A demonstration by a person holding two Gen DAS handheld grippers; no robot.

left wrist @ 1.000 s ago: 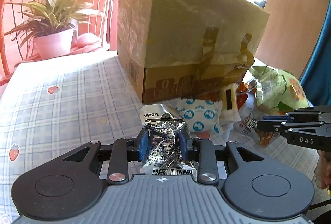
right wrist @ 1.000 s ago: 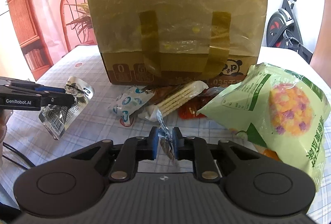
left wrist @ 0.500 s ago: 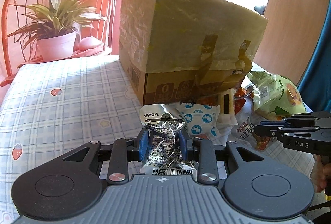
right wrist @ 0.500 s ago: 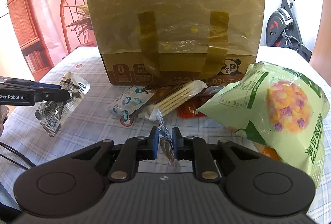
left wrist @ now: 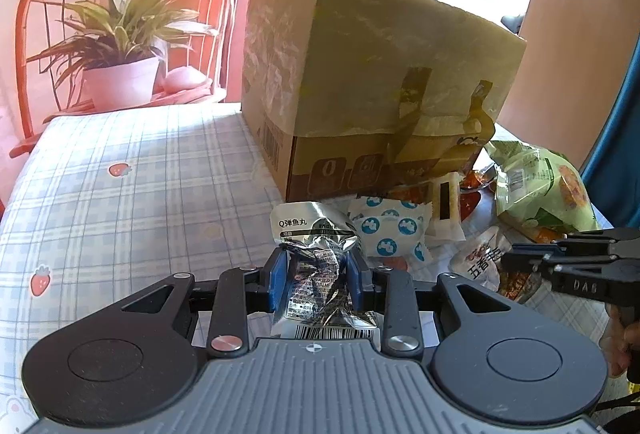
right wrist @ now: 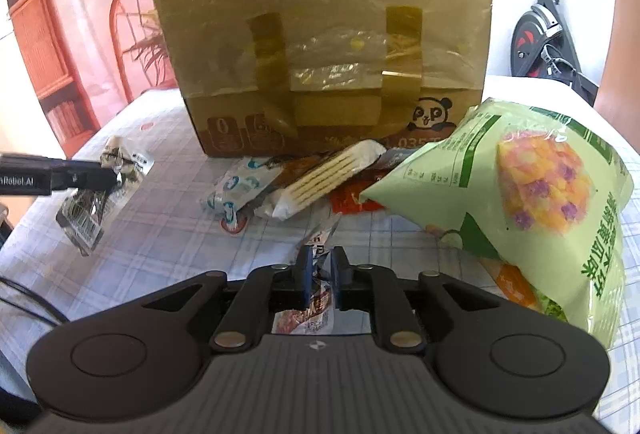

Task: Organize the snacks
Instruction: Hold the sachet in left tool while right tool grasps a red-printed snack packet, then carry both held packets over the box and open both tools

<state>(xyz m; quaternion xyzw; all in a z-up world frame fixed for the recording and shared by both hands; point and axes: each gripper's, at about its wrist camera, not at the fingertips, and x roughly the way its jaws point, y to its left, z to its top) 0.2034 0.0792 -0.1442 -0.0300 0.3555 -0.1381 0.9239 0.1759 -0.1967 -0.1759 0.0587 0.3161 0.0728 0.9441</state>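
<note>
Far left: checked tablecloth (left wrist: 132, 169) lies bare to near edge. Left gripper (left wrist: 316, 276) pinches silver foil packet (left wrist: 320, 274), lifted. Cardboard box (left wrist: 360, 73) behind snack pile. Right gripper (right wrist: 320, 268) clamps small sachet (right wrist: 316, 298); green bag (right wrist: 520, 201) crowds right edge.

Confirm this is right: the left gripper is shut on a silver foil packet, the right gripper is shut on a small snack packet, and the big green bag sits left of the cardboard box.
Wrong on one point: the big green bag lies at the right of the cardboard box, as the right wrist view shows. The left gripper is shut on the silver foil packet, and the right gripper on the small snack packet.
</note>
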